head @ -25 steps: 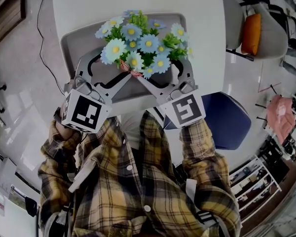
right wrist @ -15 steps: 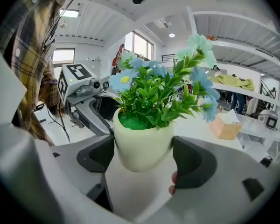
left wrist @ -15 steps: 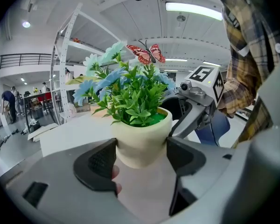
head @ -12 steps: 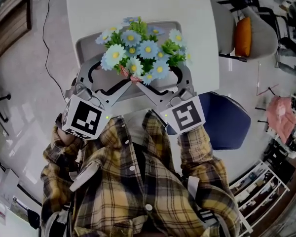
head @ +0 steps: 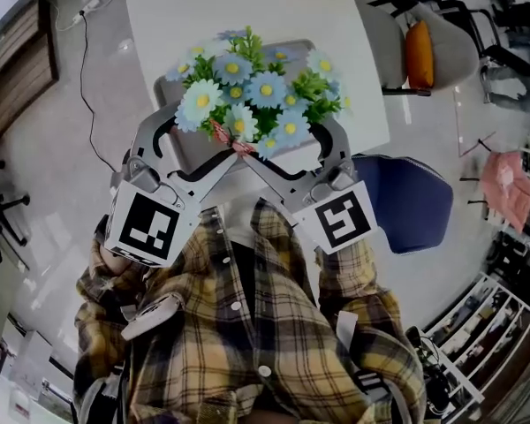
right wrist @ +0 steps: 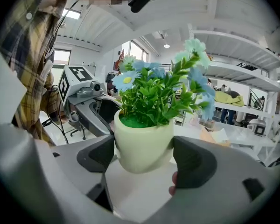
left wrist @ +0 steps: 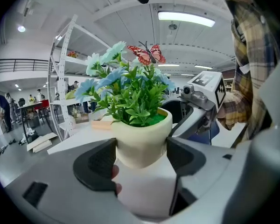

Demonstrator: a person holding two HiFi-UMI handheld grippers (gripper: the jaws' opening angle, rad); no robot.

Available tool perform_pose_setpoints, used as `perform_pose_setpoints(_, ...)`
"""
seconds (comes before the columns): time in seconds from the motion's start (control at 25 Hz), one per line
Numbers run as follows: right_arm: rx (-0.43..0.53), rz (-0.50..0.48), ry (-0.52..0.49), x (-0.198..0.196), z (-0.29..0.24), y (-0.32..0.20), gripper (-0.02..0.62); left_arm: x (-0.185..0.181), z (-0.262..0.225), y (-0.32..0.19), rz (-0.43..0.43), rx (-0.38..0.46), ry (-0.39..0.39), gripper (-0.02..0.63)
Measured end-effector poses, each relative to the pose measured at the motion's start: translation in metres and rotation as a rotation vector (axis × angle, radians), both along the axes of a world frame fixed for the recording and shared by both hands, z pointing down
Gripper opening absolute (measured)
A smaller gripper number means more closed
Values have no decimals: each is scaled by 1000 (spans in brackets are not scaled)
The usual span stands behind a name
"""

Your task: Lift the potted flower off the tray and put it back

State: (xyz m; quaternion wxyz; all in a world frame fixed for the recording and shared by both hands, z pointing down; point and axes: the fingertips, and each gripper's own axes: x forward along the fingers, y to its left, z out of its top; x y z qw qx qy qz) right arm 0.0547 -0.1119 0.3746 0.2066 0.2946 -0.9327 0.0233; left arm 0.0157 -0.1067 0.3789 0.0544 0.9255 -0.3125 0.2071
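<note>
Potted flower [head: 252,95]: held from two sides, over the near half of the tray [head: 166,91] on the white bench [head: 247,7].

The left gripper [left wrist: 141,155]: its fingers [left wrist: 99,164] pinch the cream pot [left wrist: 142,141] at the lower wall, one on each flank, both in contact. The right gripper [right wrist: 142,155]: same finding from the opposite side, where its fingers [right wrist: 194,162] press on the pot's flanks. The two grippers face each other across it, each visible in the other's view.

The pot is upright, with no tilt noted. Its rounded underside shows in both gripper views with nothing seen touching it. The head view does not show the spot below it. We therefore judge the pot to be off the tray, but we cannot confirm the gap directly.

Progress: the grasp is made. The lift is, in our judgement, done or nearly so. Outstanding: lower the pot back onto the tray, set it flat, then spread both pairs of fingers. Risk: an uneven release could tip the pot.
</note>
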Motion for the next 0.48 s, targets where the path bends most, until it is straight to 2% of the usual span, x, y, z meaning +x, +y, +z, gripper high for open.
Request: perform_pose_setpoints(0.48,63,42,39,11,14,-8,374,7,15,-9,20,94,54,328)
